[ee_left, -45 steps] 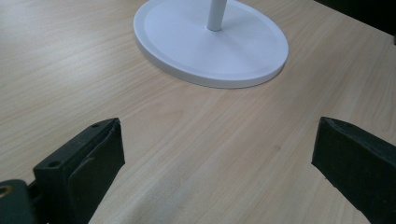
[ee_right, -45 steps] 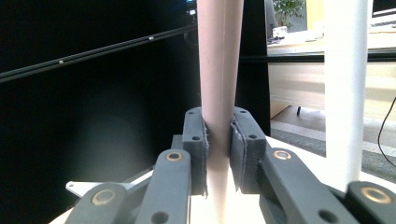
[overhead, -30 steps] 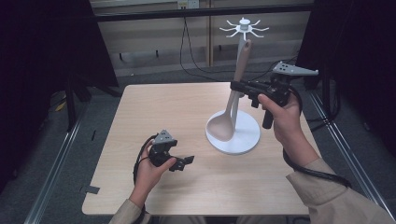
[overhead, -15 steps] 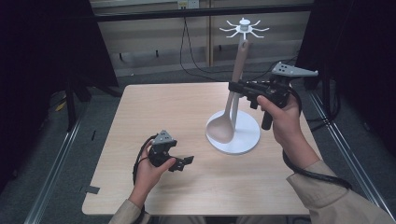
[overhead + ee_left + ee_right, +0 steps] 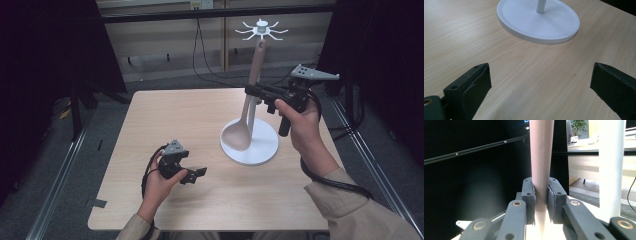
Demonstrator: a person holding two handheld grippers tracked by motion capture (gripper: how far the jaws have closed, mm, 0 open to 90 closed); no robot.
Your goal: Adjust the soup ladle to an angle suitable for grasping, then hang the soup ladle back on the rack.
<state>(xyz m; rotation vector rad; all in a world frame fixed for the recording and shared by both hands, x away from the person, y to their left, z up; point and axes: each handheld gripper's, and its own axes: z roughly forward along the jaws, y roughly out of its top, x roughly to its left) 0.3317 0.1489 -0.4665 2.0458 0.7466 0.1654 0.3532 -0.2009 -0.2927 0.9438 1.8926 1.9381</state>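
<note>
On the light wooden table (image 5: 165,125), the beige plastic ladle (image 5: 248,100) is clamped at its near-upright handle by the right gripper (image 5: 254,92), just beside the white hook stand (image 5: 260,145), while the left gripper (image 5: 196,174) is kept wide apart, farther away.

Legible markings: none found.
No text, label, brand, number or sign reads on the ladle (image 5: 243,131), the stand (image 5: 260,150) or the tabletop (image 5: 175,120).
</note>
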